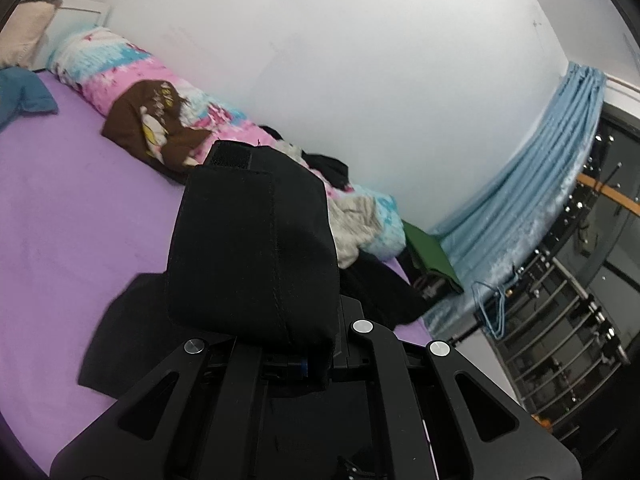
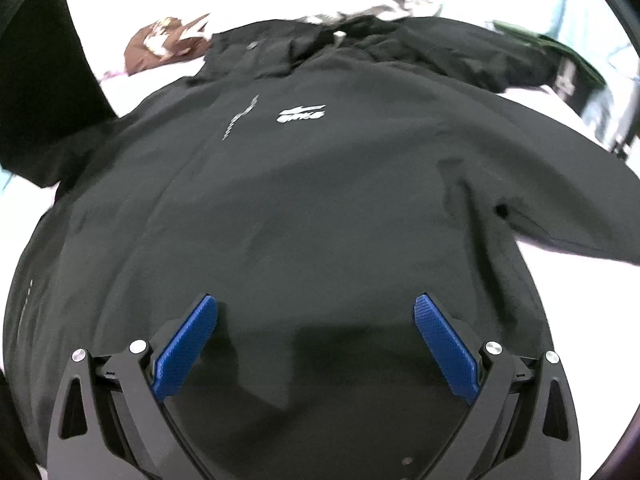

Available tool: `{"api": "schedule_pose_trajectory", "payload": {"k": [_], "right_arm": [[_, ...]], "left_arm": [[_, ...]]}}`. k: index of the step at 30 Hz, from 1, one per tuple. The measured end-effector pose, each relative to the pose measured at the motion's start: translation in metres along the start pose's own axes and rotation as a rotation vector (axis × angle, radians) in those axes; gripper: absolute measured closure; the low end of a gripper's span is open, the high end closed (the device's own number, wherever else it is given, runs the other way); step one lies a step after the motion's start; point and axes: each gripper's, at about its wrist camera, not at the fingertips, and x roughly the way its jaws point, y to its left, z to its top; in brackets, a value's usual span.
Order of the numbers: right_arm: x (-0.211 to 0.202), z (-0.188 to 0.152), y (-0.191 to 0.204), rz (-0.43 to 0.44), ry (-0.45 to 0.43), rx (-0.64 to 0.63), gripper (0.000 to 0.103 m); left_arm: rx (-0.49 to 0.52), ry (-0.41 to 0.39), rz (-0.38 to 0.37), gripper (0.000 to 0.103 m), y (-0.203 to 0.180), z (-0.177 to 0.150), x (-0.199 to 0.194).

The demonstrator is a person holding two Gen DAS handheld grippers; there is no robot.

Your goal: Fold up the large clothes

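Blue fingers [image 2: 446, 350] apart over black jacket [image 2: 300, 208]; floral quilt [image 1: 132, 76] beyond.

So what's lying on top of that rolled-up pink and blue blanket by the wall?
On the blanket lie a brown printed garment, a grey-white one and dark clothes. The black sleeve gripped in the left tongs hides the stretch between.

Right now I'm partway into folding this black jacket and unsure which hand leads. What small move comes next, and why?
Probably carry the left tongs, shut on the sleeve cuff, across and lay it on the jacket's chest. The cuff is lifted off the purple sheet, while the right tongs hover open above the flat front, holding nothing.
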Motion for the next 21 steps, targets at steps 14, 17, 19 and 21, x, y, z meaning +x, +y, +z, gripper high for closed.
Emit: {"api": "schedule_pose_trajectory", "payload": {"k": [14,17,19,21], "right_arm": [[-0.007,0.019,-0.044,0.046,-0.079,0.112,0.005],[-0.013,0.026,-0.066,0.129,-0.097,0.185,0.005],[-0.018,0.034,-0.084,0.229,-0.11,0.258,0.005],[-0.021,0.046,-0.106,0.398,-0.1,0.386,0.005]], "left_arm": [[0.025,0.162,0.006,0.099,-0.069,-0.085,0.128],[0.042,0.207,0.029,0.099,-0.078,-0.124,0.164],[0.086,0.236,0.06,0.099,-0.084,-0.152,0.183],[0.14,0.249,0.086,0.099,-0.088,-0.172,0.195]]}}
